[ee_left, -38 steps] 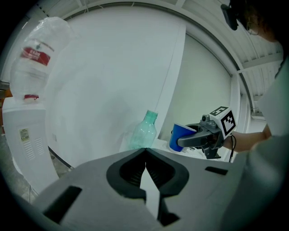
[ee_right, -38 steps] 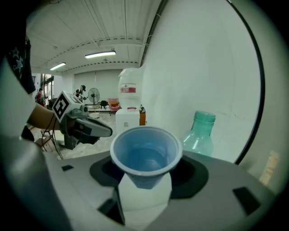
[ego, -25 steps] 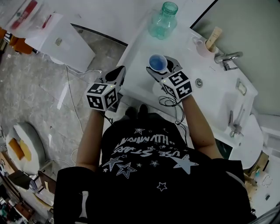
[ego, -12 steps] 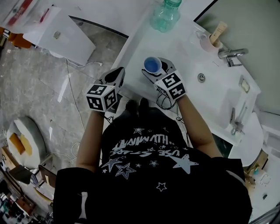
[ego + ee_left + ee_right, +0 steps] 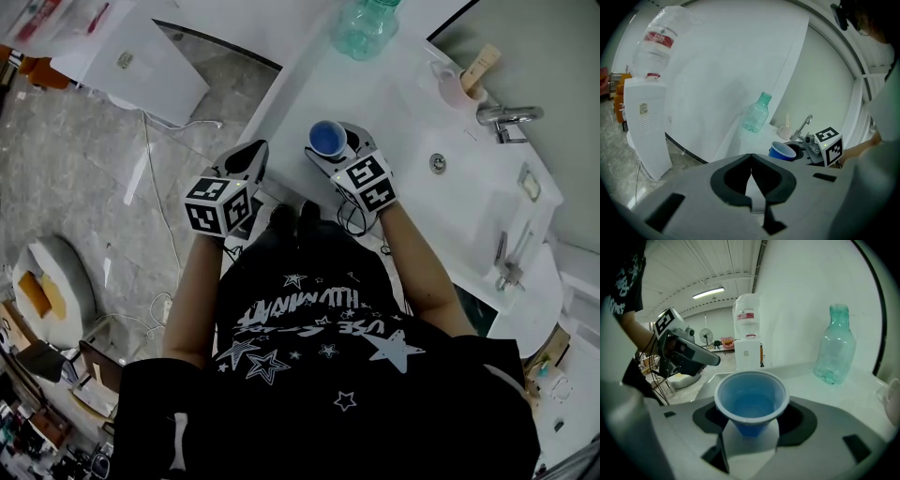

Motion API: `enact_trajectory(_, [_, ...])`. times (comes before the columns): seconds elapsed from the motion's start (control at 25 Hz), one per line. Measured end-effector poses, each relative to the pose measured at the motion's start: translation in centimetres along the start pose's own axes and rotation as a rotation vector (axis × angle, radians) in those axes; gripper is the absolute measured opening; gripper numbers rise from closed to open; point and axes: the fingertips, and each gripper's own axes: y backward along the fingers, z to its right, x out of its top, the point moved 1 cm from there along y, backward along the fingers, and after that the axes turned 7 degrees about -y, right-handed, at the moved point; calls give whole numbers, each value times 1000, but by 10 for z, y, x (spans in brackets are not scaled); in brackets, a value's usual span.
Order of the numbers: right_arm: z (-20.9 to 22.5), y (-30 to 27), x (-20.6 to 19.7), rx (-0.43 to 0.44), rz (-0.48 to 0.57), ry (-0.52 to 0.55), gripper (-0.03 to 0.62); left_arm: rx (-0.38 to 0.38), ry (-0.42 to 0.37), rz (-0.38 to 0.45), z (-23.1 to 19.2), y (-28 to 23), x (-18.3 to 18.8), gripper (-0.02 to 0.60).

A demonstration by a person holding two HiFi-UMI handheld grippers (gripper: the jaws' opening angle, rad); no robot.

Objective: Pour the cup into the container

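My right gripper (image 5: 328,148) is shut on a blue plastic cup (image 5: 327,137), which stands upright over the near left part of the white counter (image 5: 394,94). In the right gripper view the cup (image 5: 751,398) sits between the jaws with its mouth up; whether it holds liquid I cannot tell. A teal see-through bottle (image 5: 364,26) stands at the counter's far end, well beyond the cup, and shows as bottle (image 5: 836,348) and bottle (image 5: 756,115). My left gripper (image 5: 251,156) hangs left of the counter's edge, shut, with nothing in it; its tips (image 5: 751,157) meet.
A sink basin (image 5: 469,192) with a chrome faucet (image 5: 506,116) lies right of the cup. A pink cup (image 5: 452,90) with a tube in it stands by the faucet. A white water dispenser (image 5: 644,124) stands on the stone floor to the left.
The right gripper with the cup has drawn a little back from the bottle and sunk lower. The left gripper has dropped slightly beside the counter.
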Motion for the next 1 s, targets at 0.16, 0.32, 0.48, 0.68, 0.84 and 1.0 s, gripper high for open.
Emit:
enact_trajectory(0.16, [-7, -5, -3, 24, -3, 8, 282, 6, 9, -4, -1, 3, -4, 11])
enact_trajectory(0.32, [-15, -11, -4, 32, -11, 44, 284, 11, 17, -4, -2, 7, -8, 11])
enact_trajectory(0.48, [-25, -16, -1, 55, -5, 38, 284, 14, 23, -7, -5, 12, -11, 11])
enact_trajectory(0.68, [-27, -21, 4, 44, -4, 50, 284, 14, 26, -6, -9, 17, -12, 11])
enact_trajectory(0.84, [-31, -26, 3, 47, -7, 54, 285, 11, 24, -6, -12, 20, -13, 11])
enact_trajectory(1.0, [-34, -32, 8, 36, 0, 55, 285, 2, 18, -2, -17, 24, -13, 11])
